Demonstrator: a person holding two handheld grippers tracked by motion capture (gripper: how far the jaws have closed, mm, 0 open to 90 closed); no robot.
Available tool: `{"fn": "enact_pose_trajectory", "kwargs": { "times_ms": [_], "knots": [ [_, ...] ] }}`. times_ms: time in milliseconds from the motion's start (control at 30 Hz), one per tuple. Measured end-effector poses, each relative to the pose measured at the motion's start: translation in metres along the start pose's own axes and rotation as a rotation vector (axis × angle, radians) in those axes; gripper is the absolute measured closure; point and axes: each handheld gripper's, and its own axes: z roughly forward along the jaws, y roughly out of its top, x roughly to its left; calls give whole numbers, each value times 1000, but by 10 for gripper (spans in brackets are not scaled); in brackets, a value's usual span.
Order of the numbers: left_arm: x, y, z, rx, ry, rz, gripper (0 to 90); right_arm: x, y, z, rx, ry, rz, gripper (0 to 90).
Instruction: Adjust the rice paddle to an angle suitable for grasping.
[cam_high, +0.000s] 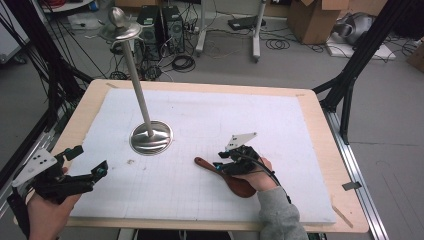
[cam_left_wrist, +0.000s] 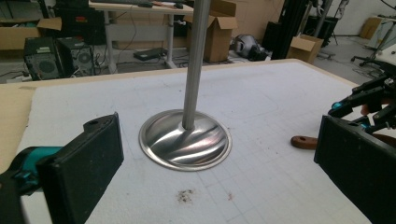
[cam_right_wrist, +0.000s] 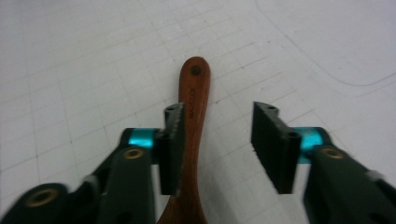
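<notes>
We hold our left gripper (cam_high: 87, 161) at the near left corner of the white foam mat (cam_high: 210, 115), jaws wide apart and clamped on nothing, aimed at the steel stand (cam_high: 150, 136) so it waits clear of the work; the stand's round base sits flat on the mat, its pole rising upright; to the right, the wooden spoon (cam_high: 235, 181) lies flat on the mat, handle toward the stand; our right gripper (cam_right_wrist: 217, 140) straddles that handle, jaws parted, one pad beside the wood, the other well off.
</notes>
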Motion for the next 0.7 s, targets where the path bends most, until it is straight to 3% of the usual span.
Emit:
{"fn": "enact_pose_trajectory", "kwargs": {
  "times_ms": [33,67,133,267,500,700],
  "knots": [
    [0,0,0,0,0,0,18,0,0,0,0,0,0,496],
    [0,0,1,-2,-1,0,18,0,1,-3,-8,-16,15,414],
    [0,0,1,-2,-1,-1,18,-1,2,-4,-9,-18,20,388],
    [0,1,4,0,-7,2,18,2,4,-10,-20,-38,20,185],
    [-2,2,11,6,-18,3,18,9,6,-15,-8,-1,-10,108],
    [-4,4,17,7,-30,4,18,14,6,-15,21,-1,-36,108]
  ]
}}
